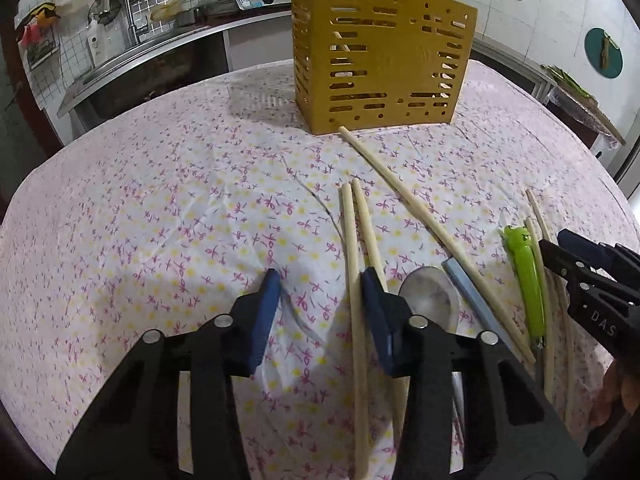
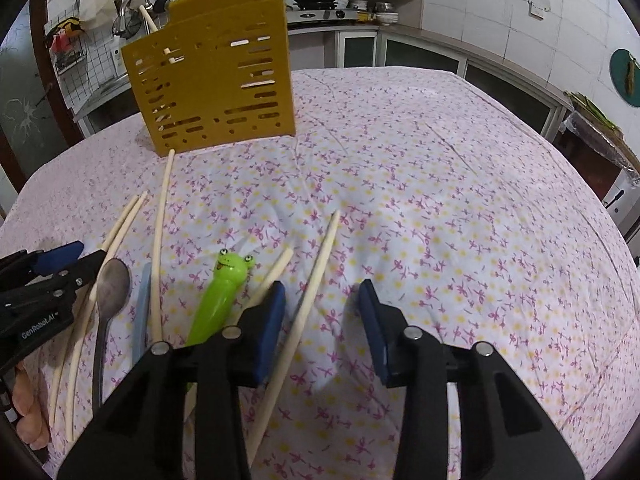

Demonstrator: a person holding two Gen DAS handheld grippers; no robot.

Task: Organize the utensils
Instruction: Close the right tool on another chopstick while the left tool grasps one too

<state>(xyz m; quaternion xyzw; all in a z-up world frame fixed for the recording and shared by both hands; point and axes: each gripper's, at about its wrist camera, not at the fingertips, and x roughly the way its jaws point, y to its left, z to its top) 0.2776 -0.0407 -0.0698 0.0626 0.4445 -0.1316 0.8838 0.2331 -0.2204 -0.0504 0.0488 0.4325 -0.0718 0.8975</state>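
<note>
Your left gripper (image 1: 320, 284) tilts steeply down over the flowered tablecloth (image 1: 160, 200), jaws apart and gripping nothing, one chopstick (image 1: 352, 280) lying loose between its pads. Your right gripper (image 2: 322, 296) tilts down likewise, unclenched, straddling another chopstick (image 2: 308, 300), a frog-handled utensil (image 2: 220, 292) just left of it. The yellow slotted holder (image 1: 380, 60) stands ahead of both, kitchen counters behind.

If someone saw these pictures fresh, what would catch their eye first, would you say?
Probably the yellow slotted holder standing at the table's far side, on the flowered cloth. Then the bright green frog-headed utensil lying among scattered chopsticks and a spoon in front of both grippers.
</note>
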